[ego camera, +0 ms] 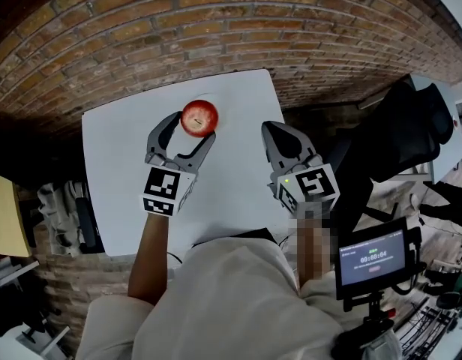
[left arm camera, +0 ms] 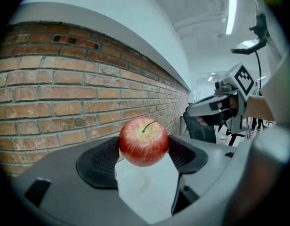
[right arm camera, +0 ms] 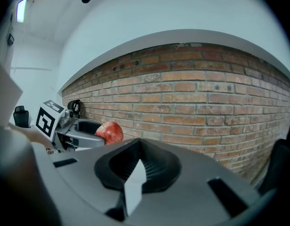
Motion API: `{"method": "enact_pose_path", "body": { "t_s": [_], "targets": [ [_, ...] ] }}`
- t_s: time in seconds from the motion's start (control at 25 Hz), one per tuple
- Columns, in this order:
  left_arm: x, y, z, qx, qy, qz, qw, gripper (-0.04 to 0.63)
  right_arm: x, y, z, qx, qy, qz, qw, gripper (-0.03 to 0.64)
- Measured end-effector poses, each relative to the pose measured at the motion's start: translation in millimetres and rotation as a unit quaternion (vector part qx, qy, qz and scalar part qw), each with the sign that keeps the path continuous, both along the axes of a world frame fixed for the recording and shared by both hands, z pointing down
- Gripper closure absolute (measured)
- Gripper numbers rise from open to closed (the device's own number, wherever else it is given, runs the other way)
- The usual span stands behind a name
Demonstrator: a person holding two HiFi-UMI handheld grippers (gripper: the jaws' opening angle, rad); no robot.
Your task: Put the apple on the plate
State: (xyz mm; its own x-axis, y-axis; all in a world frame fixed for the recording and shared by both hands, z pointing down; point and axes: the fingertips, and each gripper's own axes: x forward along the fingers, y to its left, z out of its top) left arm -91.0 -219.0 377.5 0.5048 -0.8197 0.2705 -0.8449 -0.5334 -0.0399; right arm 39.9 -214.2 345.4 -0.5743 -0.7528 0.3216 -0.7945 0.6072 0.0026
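A red apple (ego camera: 199, 118) with a short stem sits between the two dark pads of my left gripper (ego camera: 194, 127), which is shut on it. In the left gripper view the apple (left arm camera: 143, 141) hangs just over a white plate (left arm camera: 133, 184) that lies on the white table (ego camera: 118, 156) and is hard to tell from it. My right gripper (ego camera: 275, 131) is off to the right of the apple, over the table, shut with nothing in it. The right gripper view shows its jaws together (right arm camera: 138, 160), and the apple (right arm camera: 109, 132) in the left gripper (right arm camera: 73, 129) at far left.
A brick wall (ego camera: 216, 28) runs along the table's far edge. A black office chair (ego camera: 400, 137) stands to the right of the table. A small screen on a stand (ego camera: 371, 259) is at the lower right. Clutter lies on the floor at left (ego camera: 58, 208).
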Motion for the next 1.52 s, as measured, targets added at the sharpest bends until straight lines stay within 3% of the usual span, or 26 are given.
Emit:
{"method": "enact_pose_path", "body": {
  "t_s": [0.88, 1.52],
  "targets": [
    [0.6, -66.5, 67.0, -0.053, -0.001, 0.007, 0.9986, 0.259, -4.2, -57.2, 57.8, -0.050, 0.008, 0.006, 0.999, 0.614],
    [4.0, -89.7, 109.1, -0.064, -0.009, 0.019, 0.9977, 0.259, 1.3, -75.2, 92.3, -0.084, 0.015, 0.013, 0.996, 0.614]
  ]
}}
